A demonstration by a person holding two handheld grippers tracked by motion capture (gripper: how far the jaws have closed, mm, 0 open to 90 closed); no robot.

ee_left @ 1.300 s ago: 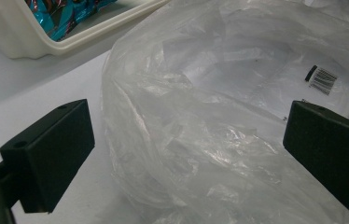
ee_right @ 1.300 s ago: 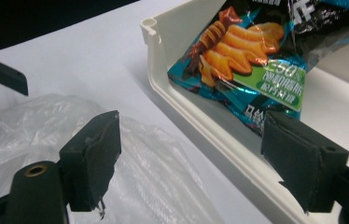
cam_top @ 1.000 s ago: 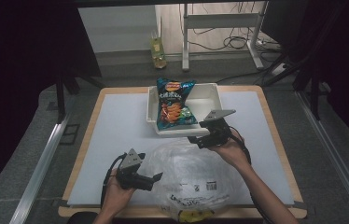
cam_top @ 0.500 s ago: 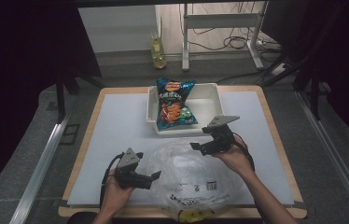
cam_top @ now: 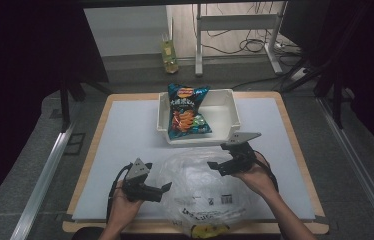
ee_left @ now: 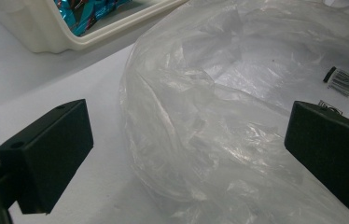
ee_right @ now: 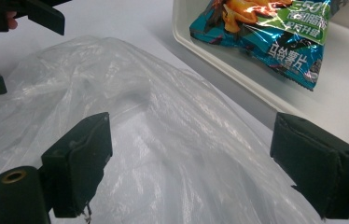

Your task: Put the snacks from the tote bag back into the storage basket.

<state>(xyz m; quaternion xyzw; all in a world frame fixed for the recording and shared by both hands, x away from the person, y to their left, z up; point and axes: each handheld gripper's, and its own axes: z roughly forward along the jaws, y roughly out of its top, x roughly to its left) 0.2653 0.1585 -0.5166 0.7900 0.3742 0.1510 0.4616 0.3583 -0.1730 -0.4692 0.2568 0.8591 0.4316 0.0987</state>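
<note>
A crumpled clear plastic bag (cam_top: 200, 192) lies on the white mat near the table's front edge. My left gripper (cam_top: 164, 191) is at the bag's left rim. Its jaws stand open and wide apart, with the bag's bulging edge (ee_left: 238, 93) between them, untouched by the pads (ee_left: 46, 149). My right gripper (cam_top: 216, 157) hovers over the bag's far right part. Its jaws have just been opening and stand open above the film (ee_right: 116, 84), gripping nothing. A teal chips bag (cam_top: 187, 115) leans in the white bin (cam_top: 232, 117) behind.
The bin's near rim (ee_right: 219, 60) is close in front of my right gripper (ee_right: 198, 163). Something yellow (cam_top: 202, 231) sits at the bag's near end, by the table's front edge. A bottle (cam_top: 170, 50) stands on the floor beyond the table.
My right gripper has drawn back from the bin's near rim toward the person, over the plastic bag. The left gripper and the bag have stayed put.
</note>
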